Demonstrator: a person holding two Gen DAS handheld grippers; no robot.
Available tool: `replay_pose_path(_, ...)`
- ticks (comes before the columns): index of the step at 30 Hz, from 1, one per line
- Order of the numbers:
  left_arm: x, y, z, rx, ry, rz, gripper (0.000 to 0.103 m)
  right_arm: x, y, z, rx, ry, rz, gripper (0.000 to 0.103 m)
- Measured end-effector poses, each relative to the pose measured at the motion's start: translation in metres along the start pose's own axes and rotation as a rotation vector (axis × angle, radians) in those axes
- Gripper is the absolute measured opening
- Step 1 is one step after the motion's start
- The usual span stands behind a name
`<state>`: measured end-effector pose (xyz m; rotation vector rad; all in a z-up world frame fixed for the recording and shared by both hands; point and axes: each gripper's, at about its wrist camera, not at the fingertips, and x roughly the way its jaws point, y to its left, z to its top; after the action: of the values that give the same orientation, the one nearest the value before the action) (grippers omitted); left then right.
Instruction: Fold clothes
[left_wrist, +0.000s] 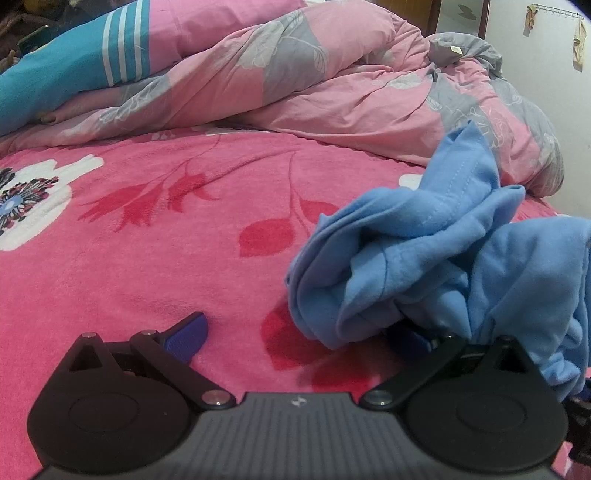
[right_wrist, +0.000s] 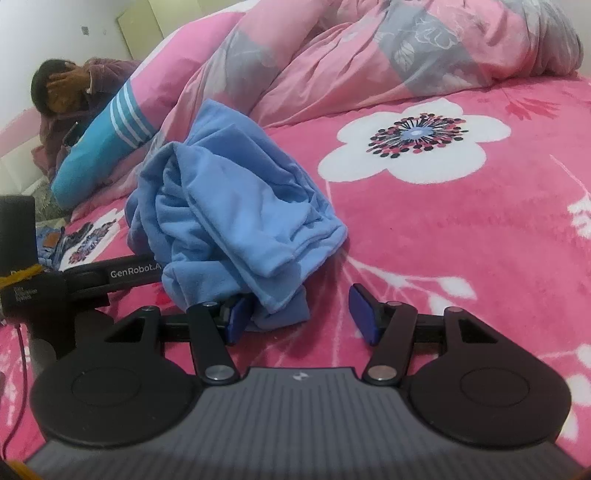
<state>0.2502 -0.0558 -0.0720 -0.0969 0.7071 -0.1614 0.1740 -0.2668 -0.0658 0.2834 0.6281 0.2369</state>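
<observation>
A crumpled blue garment (right_wrist: 229, 218) lies bunched on the pink floral bed (right_wrist: 461, 258) between the wide-open left gripper (left_wrist: 303, 332) and right gripper (right_wrist: 301, 314), which should each pinch one hem corner, not the wad.

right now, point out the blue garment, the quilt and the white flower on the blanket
blue garment (right_wrist: 236, 206): right wrist view, middle of the crumpled heap
quilt (left_wrist: 303, 85): left wrist view, pink and grey bunched top
white flower (right_wrist: 417, 136): right wrist view, dark dotted centre of the print
</observation>
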Motion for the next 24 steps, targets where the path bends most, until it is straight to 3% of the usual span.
replay_pose_path(24,-0.0001,-0.0005,-0.0005,0.001,-0.002,0.001,0.103,-0.0004,-0.0024,-0.0013,0.004,-0.015,0.014,0.058)
